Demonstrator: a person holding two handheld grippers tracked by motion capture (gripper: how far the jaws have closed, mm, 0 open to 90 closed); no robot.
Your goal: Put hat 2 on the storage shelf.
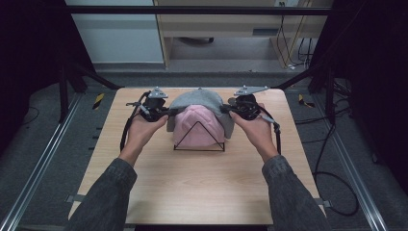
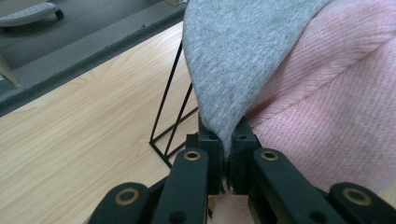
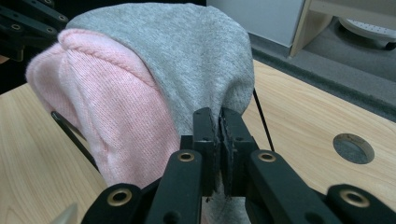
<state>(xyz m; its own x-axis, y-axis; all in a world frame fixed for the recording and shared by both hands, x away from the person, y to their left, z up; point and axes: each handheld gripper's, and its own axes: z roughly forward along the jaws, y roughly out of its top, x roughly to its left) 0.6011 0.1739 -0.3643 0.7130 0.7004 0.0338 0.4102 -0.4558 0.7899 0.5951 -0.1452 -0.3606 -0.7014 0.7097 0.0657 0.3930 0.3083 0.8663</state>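
Left gripper view and right gripper view each show jaws pinching the grey hat's [image 2: 233, 56] edge over the pink hat [image 3: 112, 116].

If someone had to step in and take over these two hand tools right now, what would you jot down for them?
Left hand-held gripper: shut on the edge of the grey hat.
Right hand-held gripper: shut on the opposite edge of the same hat.
Where things are: a pink knit hat sits on a black wire stand in the middle of the wooden table. The grey hat lies over the pink one's top and back, held at both sides.
Done: both edges gripped, grey hat partly over the pink one.
Left: whether it goes further on or comes off can't be told from here; keep both grips even.
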